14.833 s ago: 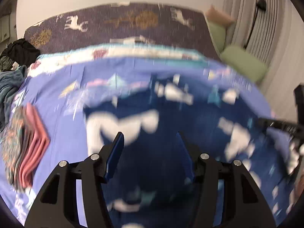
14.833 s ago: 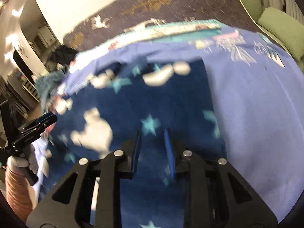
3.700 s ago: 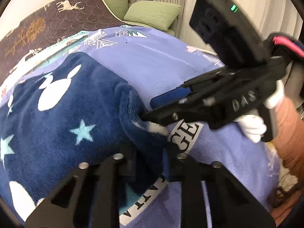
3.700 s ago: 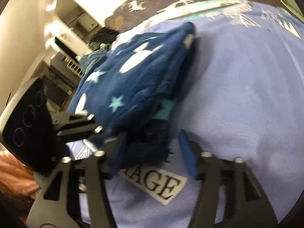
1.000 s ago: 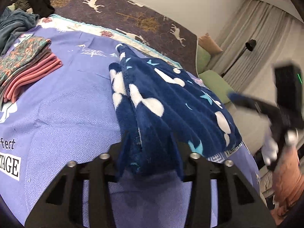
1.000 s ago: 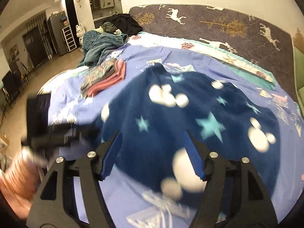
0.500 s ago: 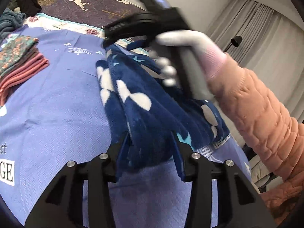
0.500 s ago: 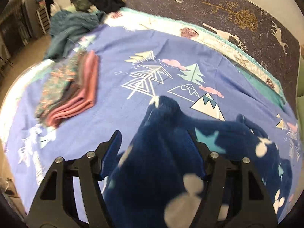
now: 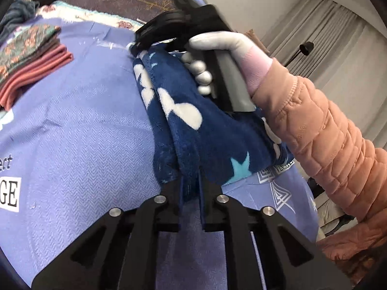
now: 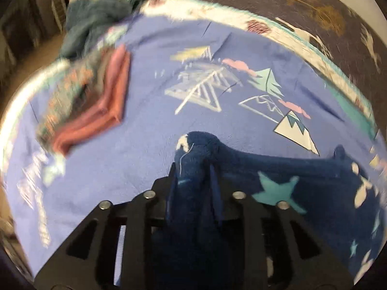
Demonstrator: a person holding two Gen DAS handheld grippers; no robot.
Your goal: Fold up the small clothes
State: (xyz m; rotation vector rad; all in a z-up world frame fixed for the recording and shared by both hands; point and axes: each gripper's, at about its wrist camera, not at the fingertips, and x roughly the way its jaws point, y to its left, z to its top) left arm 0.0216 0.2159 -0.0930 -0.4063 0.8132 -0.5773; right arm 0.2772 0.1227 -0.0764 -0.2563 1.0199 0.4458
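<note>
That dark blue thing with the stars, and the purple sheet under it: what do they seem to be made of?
The dark blue garment looks like thick fleece or plush: a fuzzy, matte nap with soft, rounded folds. The purple bedsheet looks like thin woven cloth, probably cotton, since a fine zigzag weave shows and its printed pictures lie flat. The exact fibre cannot be told.

We see the navy fleece garment with white blobs and teal stars, folded lengthwise along the purple bedspread.
</note>
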